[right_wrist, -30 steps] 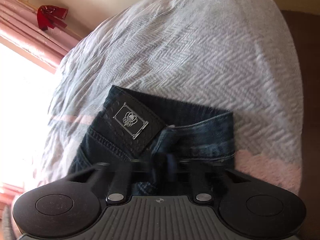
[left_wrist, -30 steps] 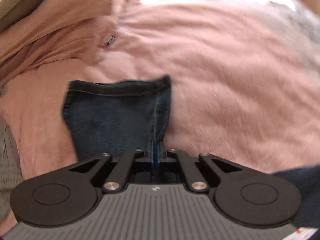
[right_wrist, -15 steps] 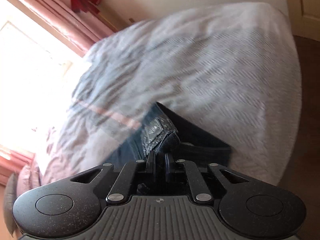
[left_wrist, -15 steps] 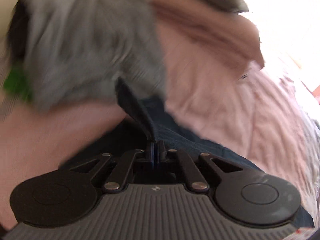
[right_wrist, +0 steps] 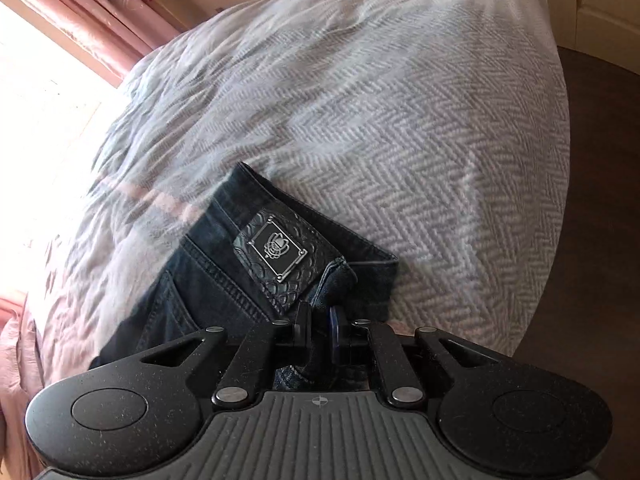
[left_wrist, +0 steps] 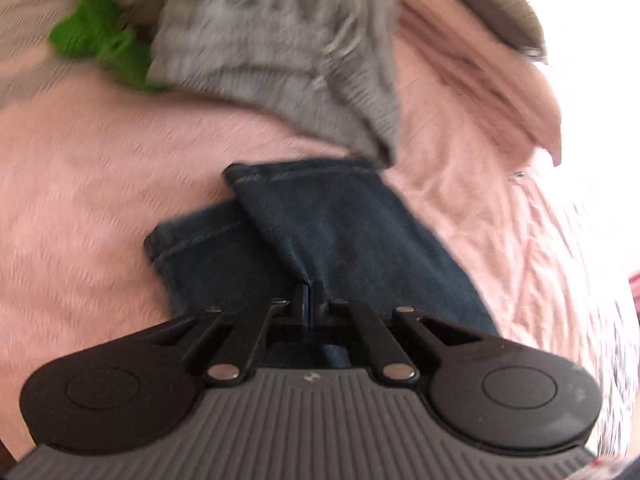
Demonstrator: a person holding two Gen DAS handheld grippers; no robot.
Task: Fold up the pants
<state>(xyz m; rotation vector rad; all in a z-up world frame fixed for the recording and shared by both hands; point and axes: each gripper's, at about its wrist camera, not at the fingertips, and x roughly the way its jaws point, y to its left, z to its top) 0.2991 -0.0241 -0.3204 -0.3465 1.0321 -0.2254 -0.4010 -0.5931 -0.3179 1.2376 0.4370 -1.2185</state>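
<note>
Two grippers were seen closed on one pair of jeans (left_wrist: 340, 240), which lay on a bed (left_wrist: 100, 200). The left gripper (left_wrist: 308, 296) was shut on a thin fold of denim near the leg hems, and the cloth rose from it in a tight ridge. The right gripper (right_wrist: 320, 324) was clamped on the thick waistband beside the leather patch (right_wrist: 276, 252), so its jaws stood a little apart. The denim was judged to be rather heavy and soft, but stiffer at seams, hems and waistband; it was not considered fragile or slippery. Hold was best taken at these doubled edges, because a single layer would be expected to sag and slip. Beyond the hems, a grey knit (left_wrist: 280, 48) and pink cloth (left_wrist: 480, 72) were lying close, and could be caught.
</note>
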